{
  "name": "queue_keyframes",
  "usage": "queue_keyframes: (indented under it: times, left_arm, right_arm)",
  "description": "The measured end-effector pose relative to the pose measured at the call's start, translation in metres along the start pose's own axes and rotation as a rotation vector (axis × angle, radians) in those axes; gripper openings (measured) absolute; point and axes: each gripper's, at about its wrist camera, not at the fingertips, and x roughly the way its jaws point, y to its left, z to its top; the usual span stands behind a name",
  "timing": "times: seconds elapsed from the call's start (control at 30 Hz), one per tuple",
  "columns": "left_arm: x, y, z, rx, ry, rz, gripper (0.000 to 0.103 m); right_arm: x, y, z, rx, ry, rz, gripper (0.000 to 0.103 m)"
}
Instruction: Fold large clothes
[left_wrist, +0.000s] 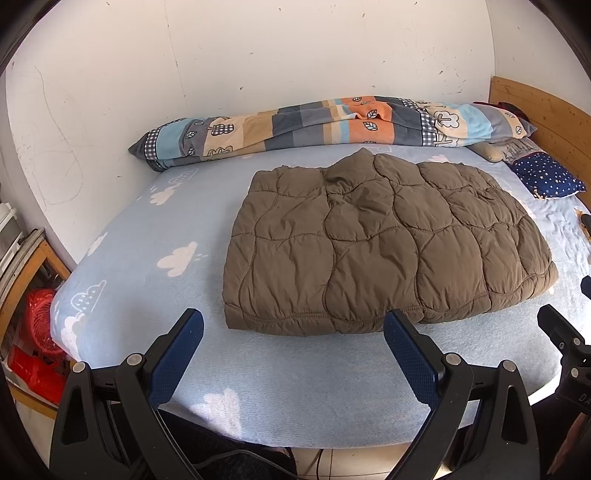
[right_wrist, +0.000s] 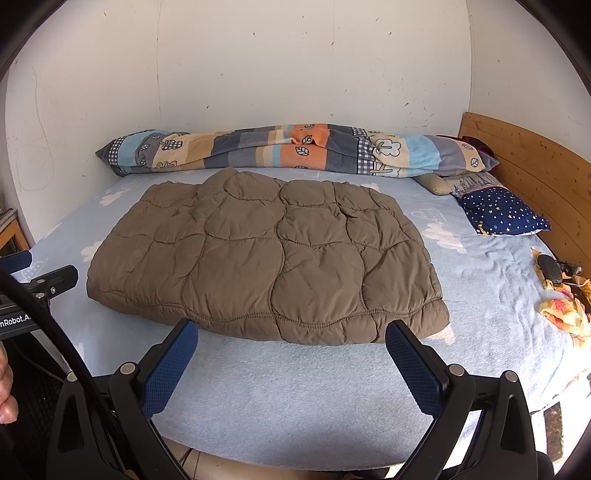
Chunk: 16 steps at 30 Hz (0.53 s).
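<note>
A brown quilted puffer garment (left_wrist: 384, 243) (right_wrist: 269, 258) lies folded into a rough rectangle in the middle of the light blue bed (left_wrist: 155, 280) (right_wrist: 295, 387). My left gripper (left_wrist: 293, 325) is open, held just short of the garment's near hem, nothing between its blue pads. My right gripper (right_wrist: 291, 332) is open too, in front of the near hem, and holds nothing. The right gripper's black tip (left_wrist: 554, 325) shows at the right edge of the left wrist view. The left gripper's body (right_wrist: 40, 284) shows at the left edge of the right wrist view.
A rolled patchwork blanket (left_wrist: 332, 125) (right_wrist: 295, 151) lies along the white wall. A navy starred pillow (left_wrist: 546, 177) (right_wrist: 502, 214) rests by the wooden headboard (right_wrist: 535, 173). Small crumpled items (right_wrist: 561, 291) sit at the bed's right. A red fan (left_wrist: 40, 321) stands left of the bed.
</note>
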Motion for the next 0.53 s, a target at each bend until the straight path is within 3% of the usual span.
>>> queue_keyframes:
  times: [0.53]
  left_arm:
    - [0.0019,0.0022,-0.0024,0.013,0.038,0.025,0.098]
  right_arm:
    - [-0.0015,-0.0001,-0.0003,0.001,0.0,-0.001,0.103]
